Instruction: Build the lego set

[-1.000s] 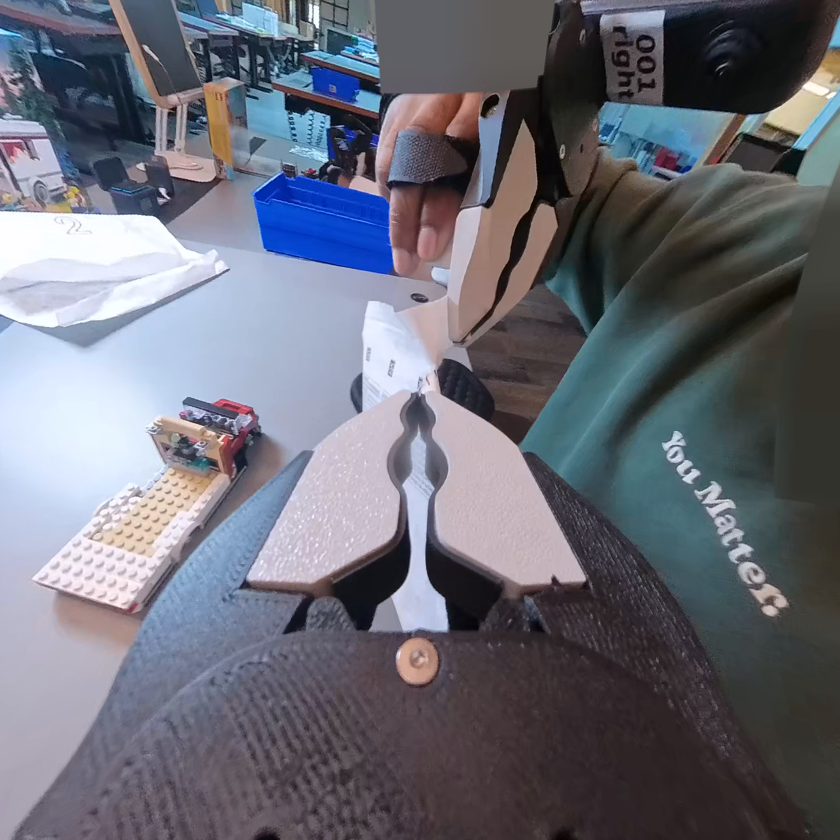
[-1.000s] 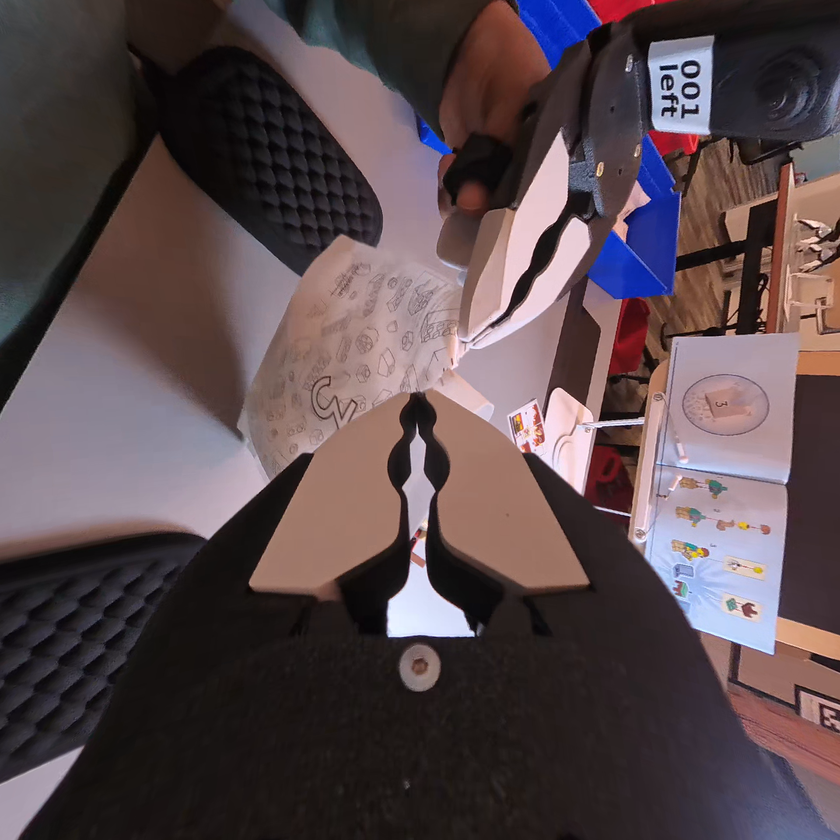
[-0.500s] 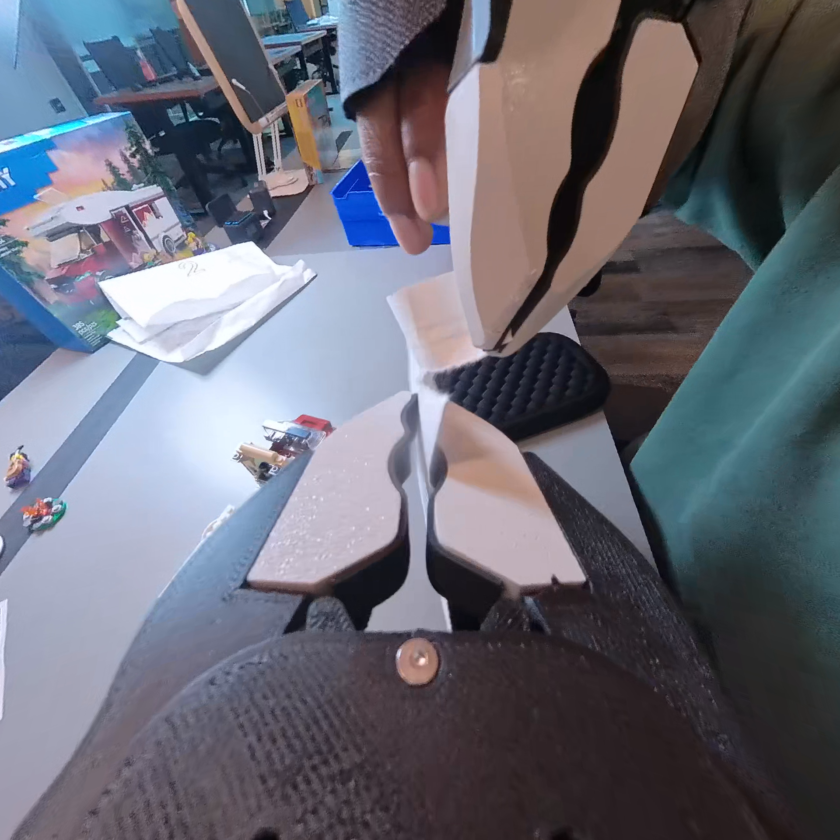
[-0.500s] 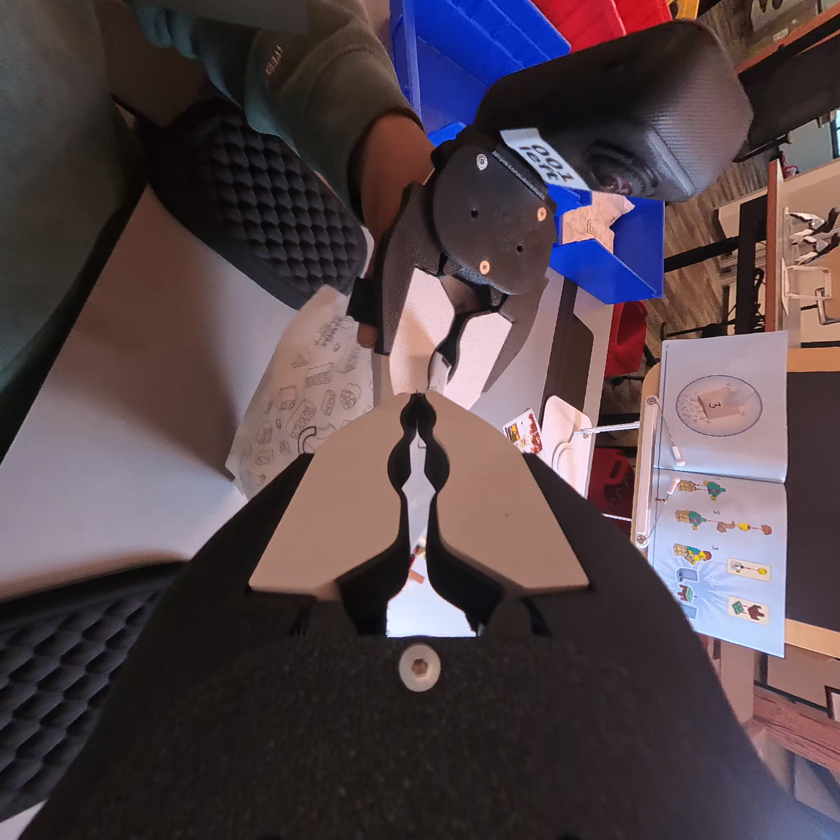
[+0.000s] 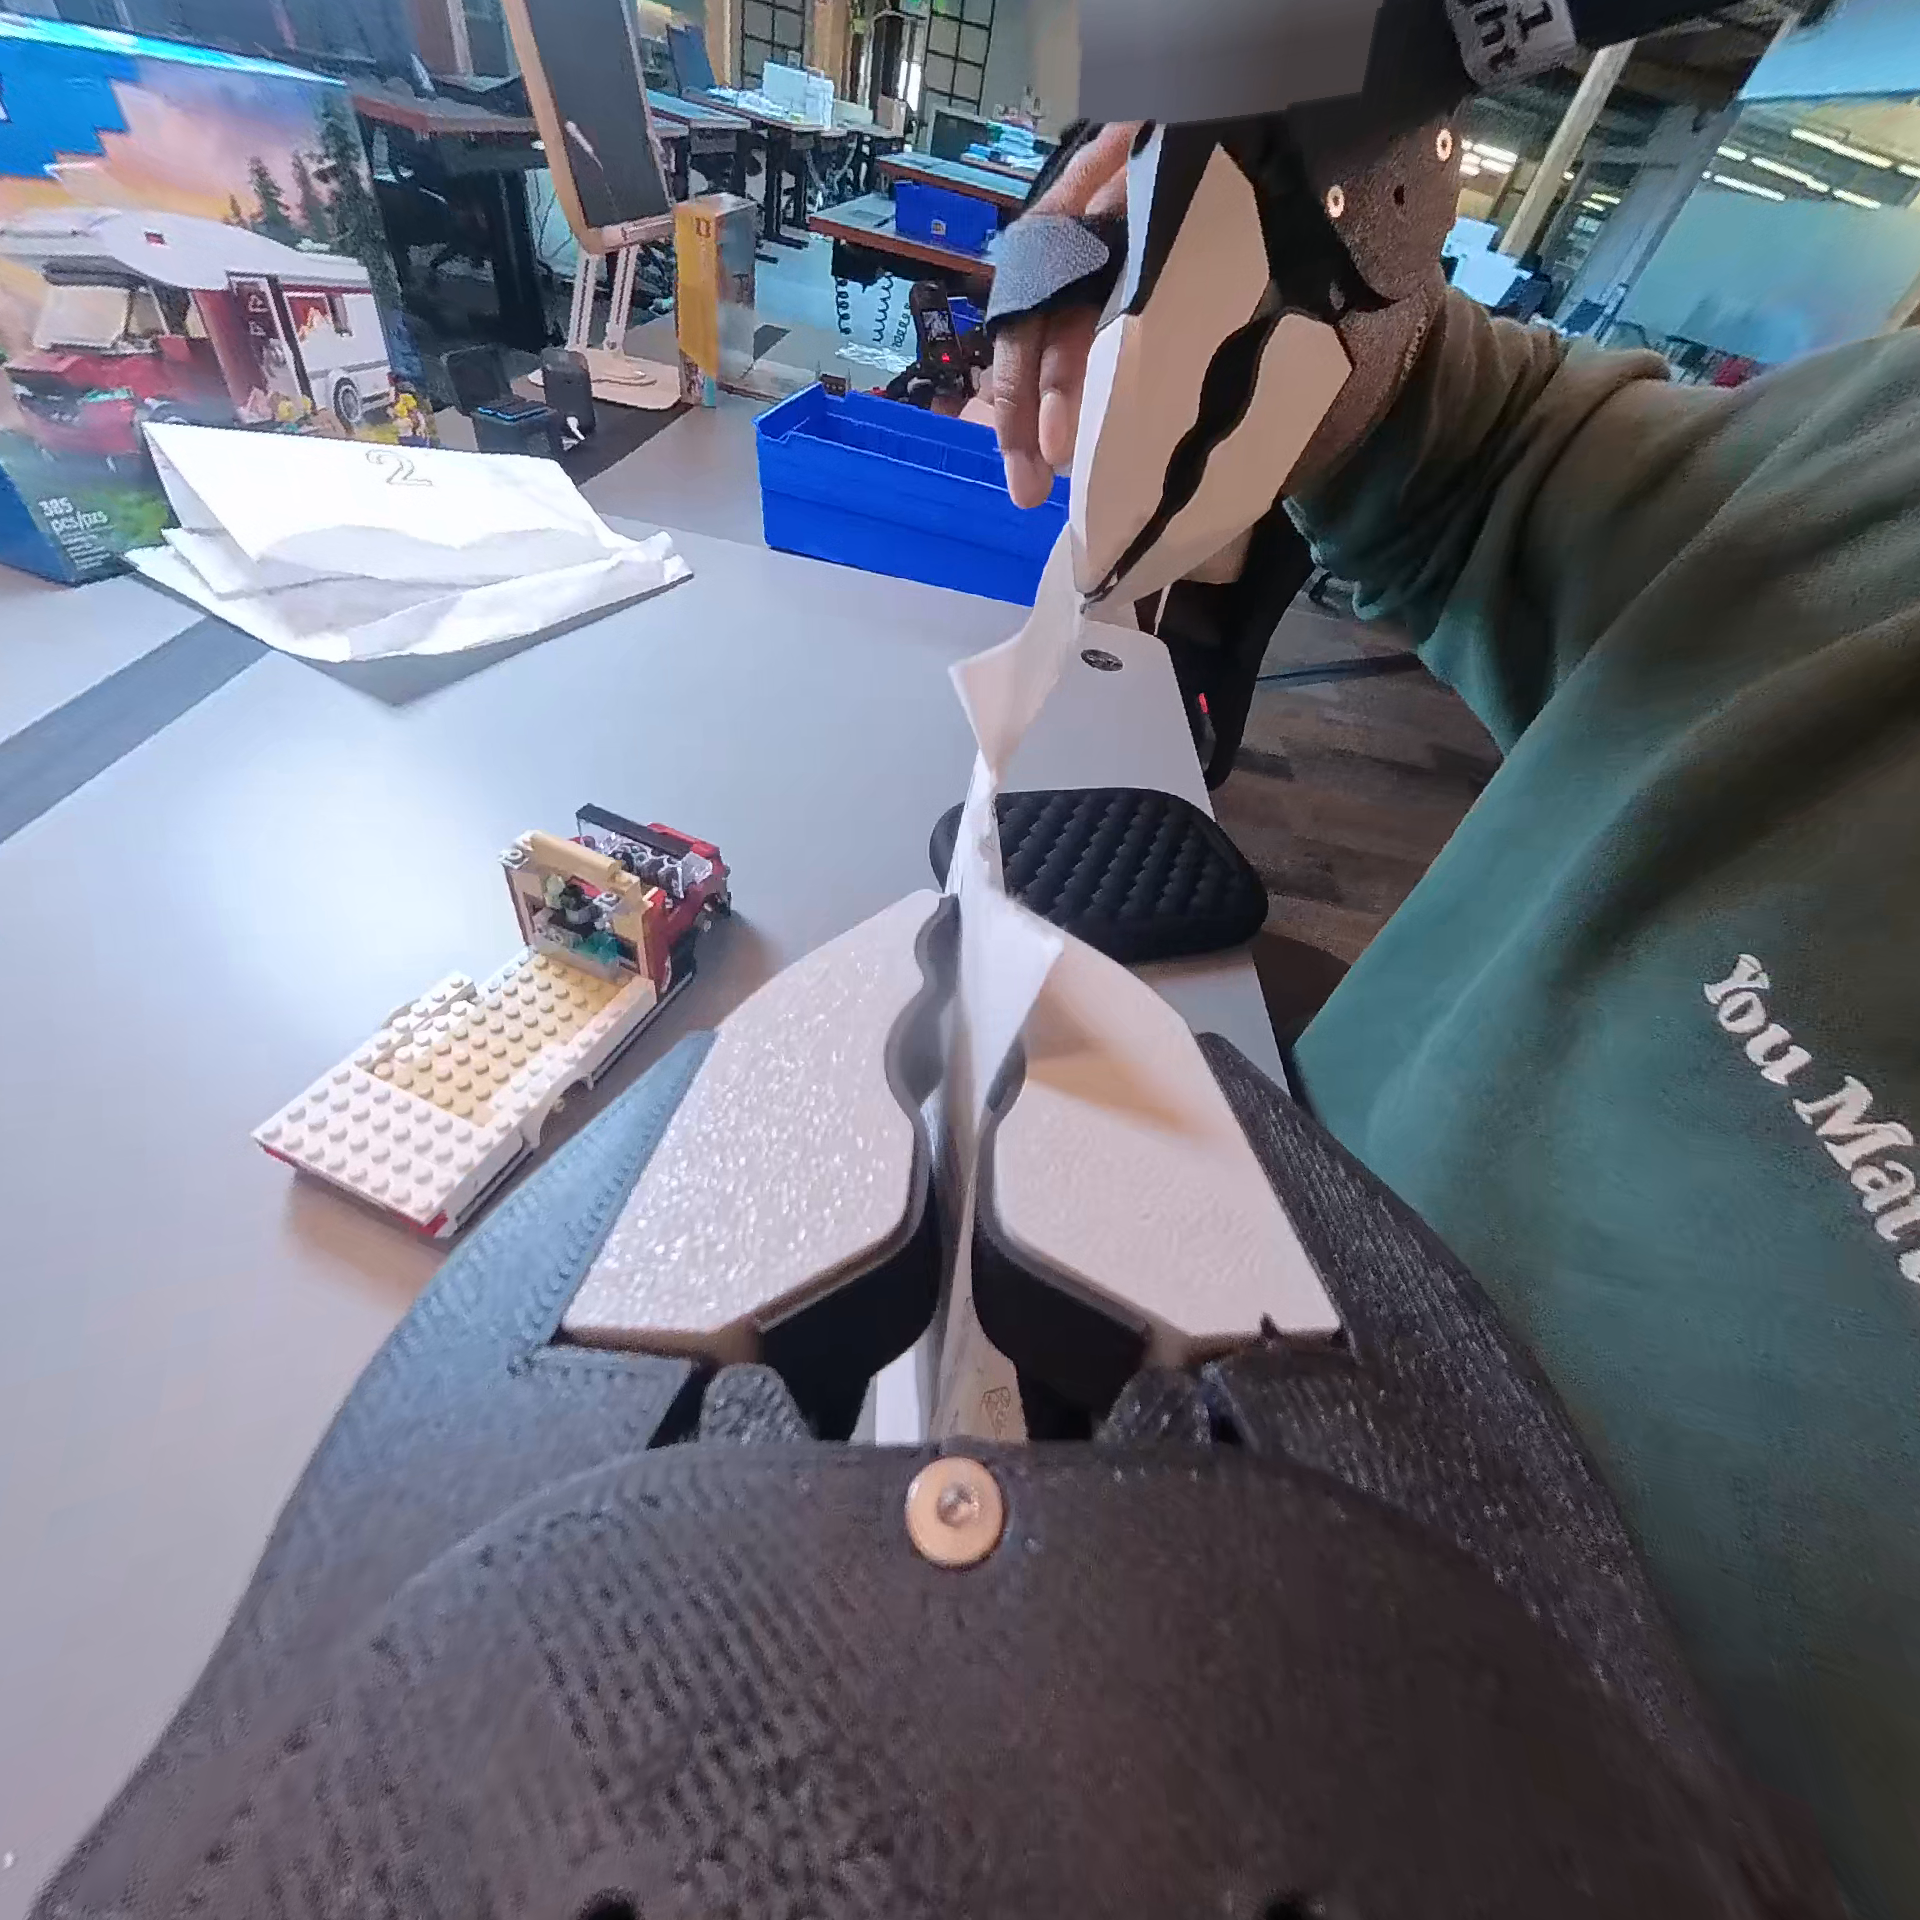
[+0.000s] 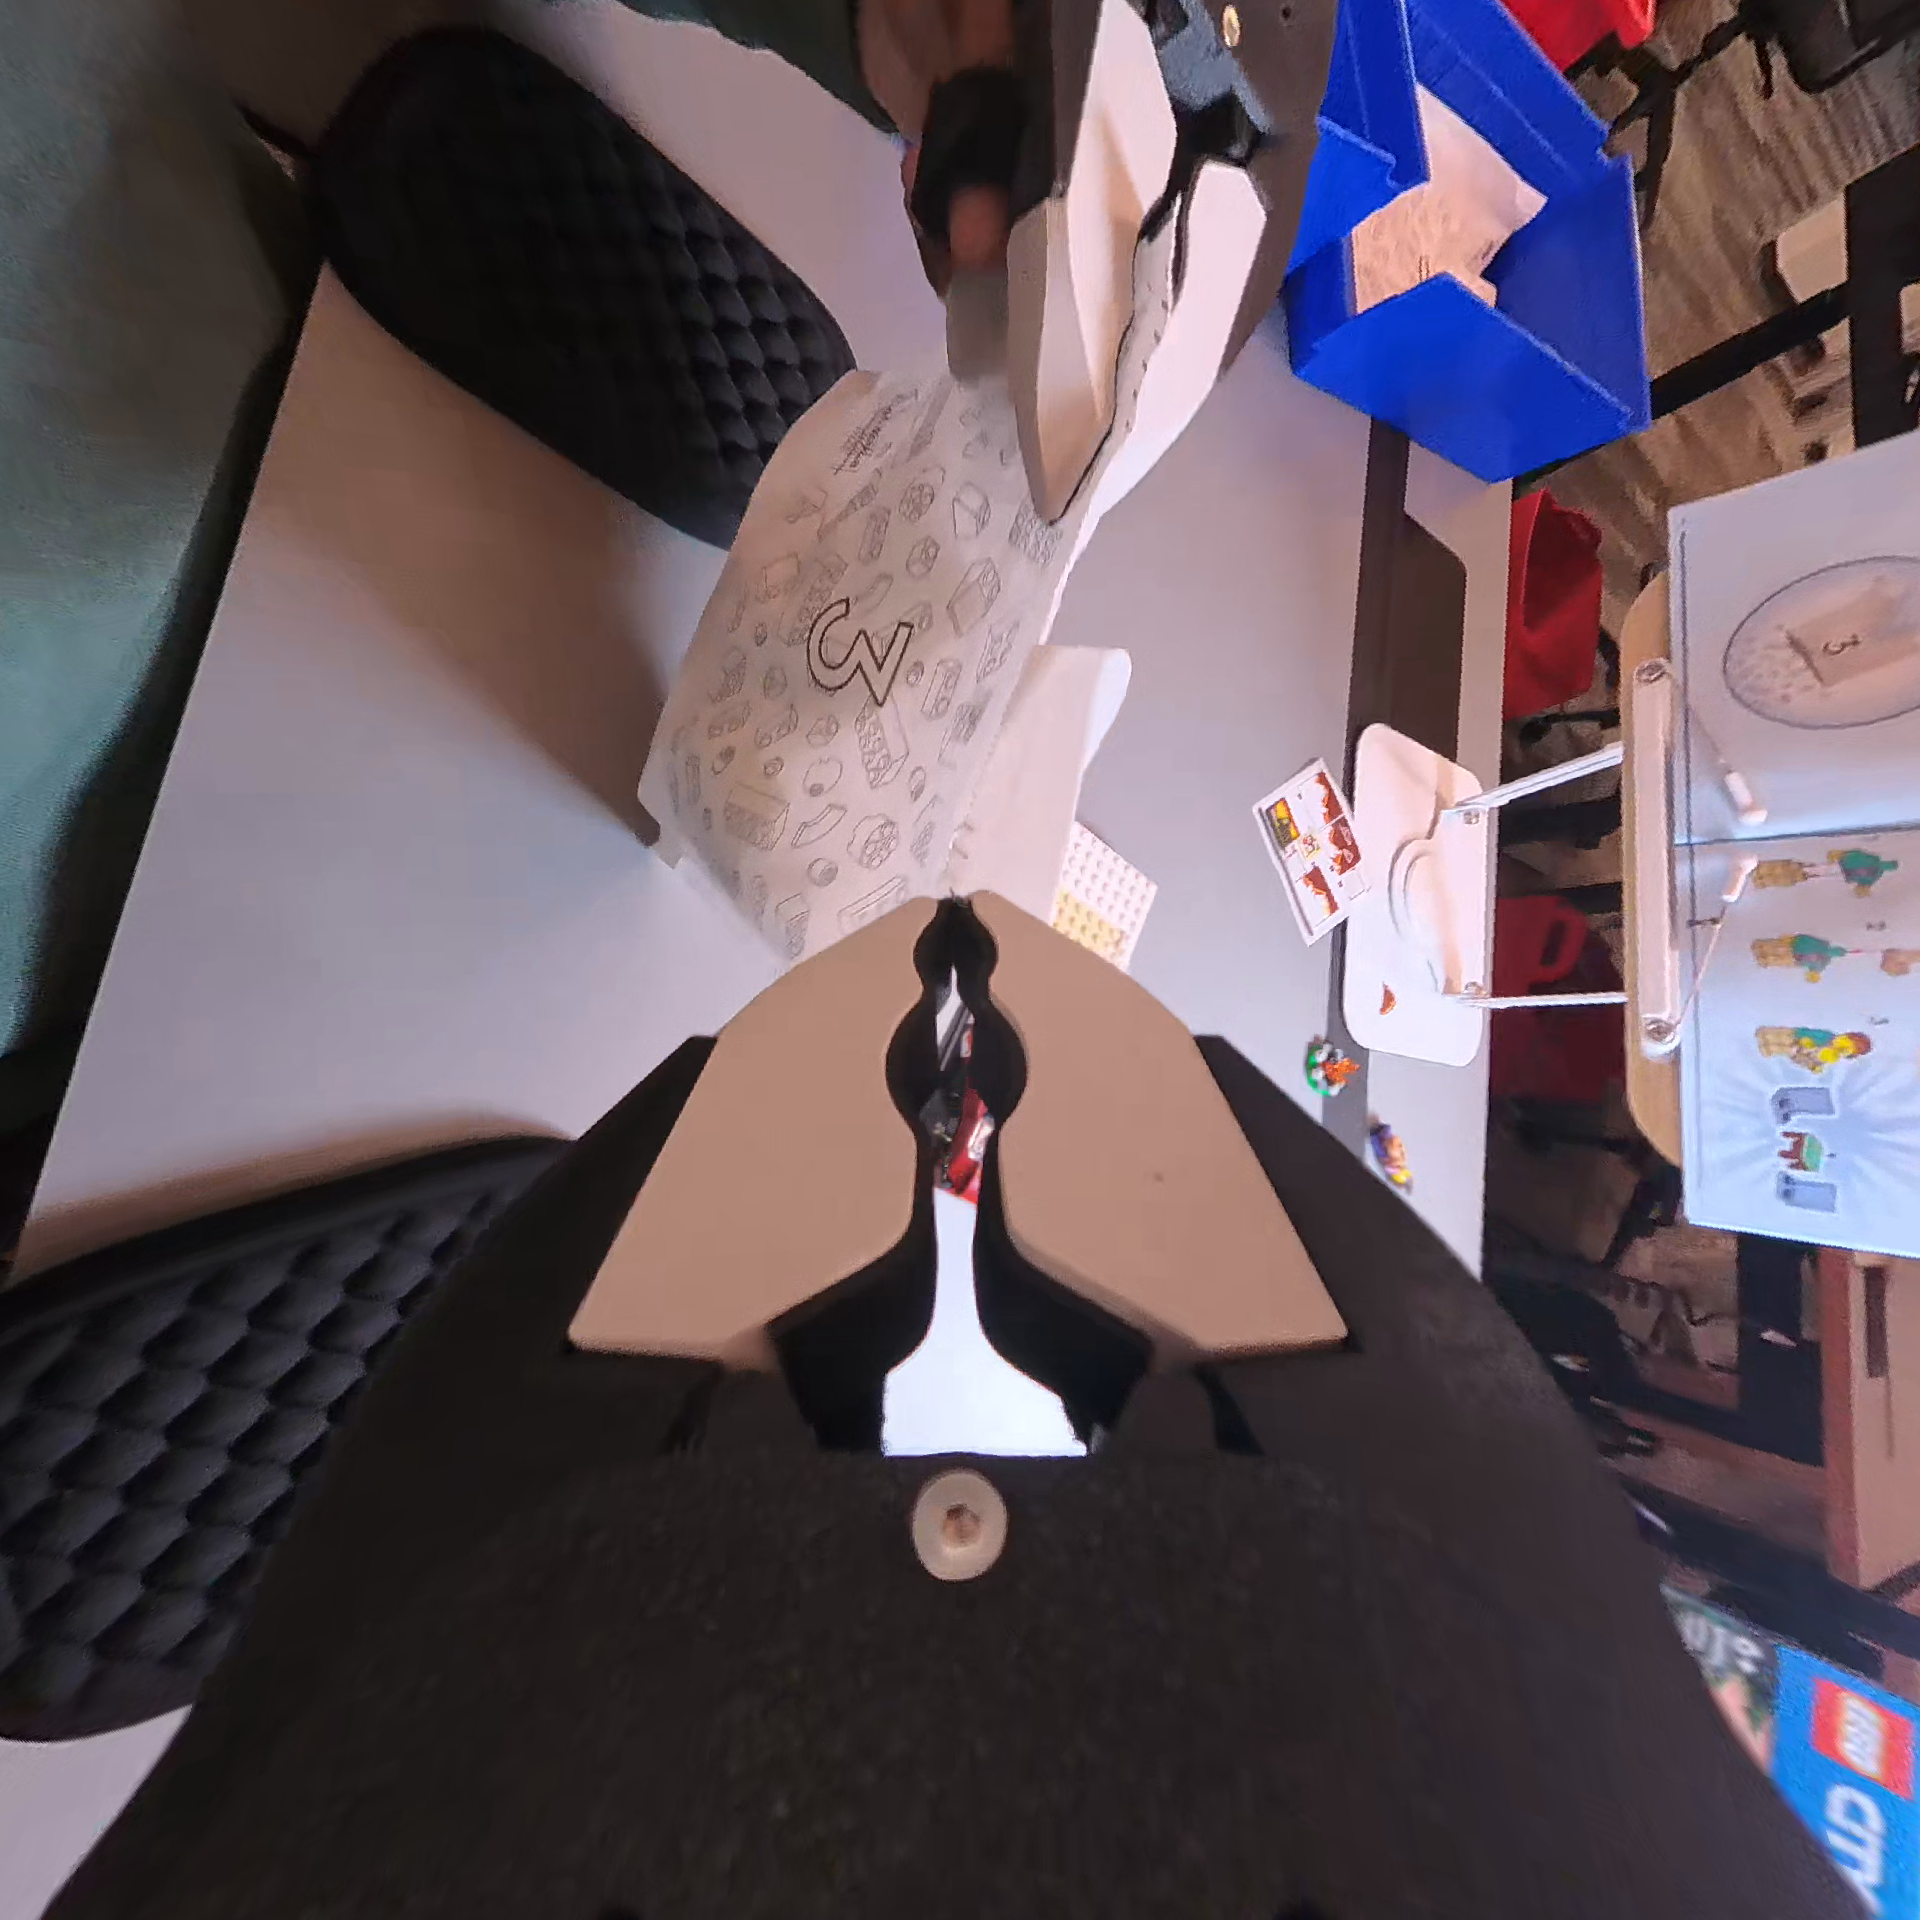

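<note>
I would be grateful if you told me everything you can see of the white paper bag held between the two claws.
The white paper bag printed with grey brick outlines is thin, creased and matte, with a large outlined numeral on its face. It hangs in the air above the grey table, stretched between both claws: the left claw is shut on one edge and the right claw is shut on the opposite edge. A ragged, pulled-apart flap shows near the right claw, so it looks partly torn open. Its contents cannot be seen.

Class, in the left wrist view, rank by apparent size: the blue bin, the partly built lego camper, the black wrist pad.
1. partly built lego camper
2. blue bin
3. black wrist pad
Bin and pad look close; the bin sits farther away.
</note>
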`<state>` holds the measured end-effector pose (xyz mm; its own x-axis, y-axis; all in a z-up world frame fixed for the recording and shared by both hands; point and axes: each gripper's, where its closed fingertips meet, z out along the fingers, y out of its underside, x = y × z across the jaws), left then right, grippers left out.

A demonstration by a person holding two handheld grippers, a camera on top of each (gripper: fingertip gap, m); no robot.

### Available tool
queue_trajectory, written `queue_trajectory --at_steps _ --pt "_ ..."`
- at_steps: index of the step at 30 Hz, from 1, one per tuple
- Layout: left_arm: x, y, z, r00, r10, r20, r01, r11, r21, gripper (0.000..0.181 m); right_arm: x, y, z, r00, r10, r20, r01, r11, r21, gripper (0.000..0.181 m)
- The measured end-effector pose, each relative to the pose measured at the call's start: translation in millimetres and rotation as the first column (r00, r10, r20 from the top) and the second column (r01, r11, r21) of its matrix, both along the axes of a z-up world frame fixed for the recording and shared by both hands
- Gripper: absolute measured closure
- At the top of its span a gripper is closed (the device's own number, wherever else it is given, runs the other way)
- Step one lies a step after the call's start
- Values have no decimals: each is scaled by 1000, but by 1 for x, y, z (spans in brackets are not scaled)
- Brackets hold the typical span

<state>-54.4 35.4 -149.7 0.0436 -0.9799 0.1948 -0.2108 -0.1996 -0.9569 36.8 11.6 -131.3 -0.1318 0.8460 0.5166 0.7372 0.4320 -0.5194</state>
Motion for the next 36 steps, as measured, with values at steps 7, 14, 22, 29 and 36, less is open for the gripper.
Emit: queue_trajectory --at_steps 7,14,22,29,36 --pt "-11 5 -8 999 12 38 -10 998 -62 181 9 -1 -6 999 -30 -41 29 999 -32 181" --pt "-13 7 -12 991 2 133 24 982 -188 181 9 -2 -22 995 -52 -83 46 997 -68 181" --pt "-44 28 -32 974 109 198 -40 945 -323 181 38 11 -49 975 -158 -154 134 979 -151 181" --pt "-64 42 -36 958 161 237 -65 928 -366 180 73 18 -65 948 -257 -187 212 950 -229 181" --pt "-78 49 -34 955 193 227 -115 942 -315 181 151 30 -65 857 -460 -233 400 878 -262 181"
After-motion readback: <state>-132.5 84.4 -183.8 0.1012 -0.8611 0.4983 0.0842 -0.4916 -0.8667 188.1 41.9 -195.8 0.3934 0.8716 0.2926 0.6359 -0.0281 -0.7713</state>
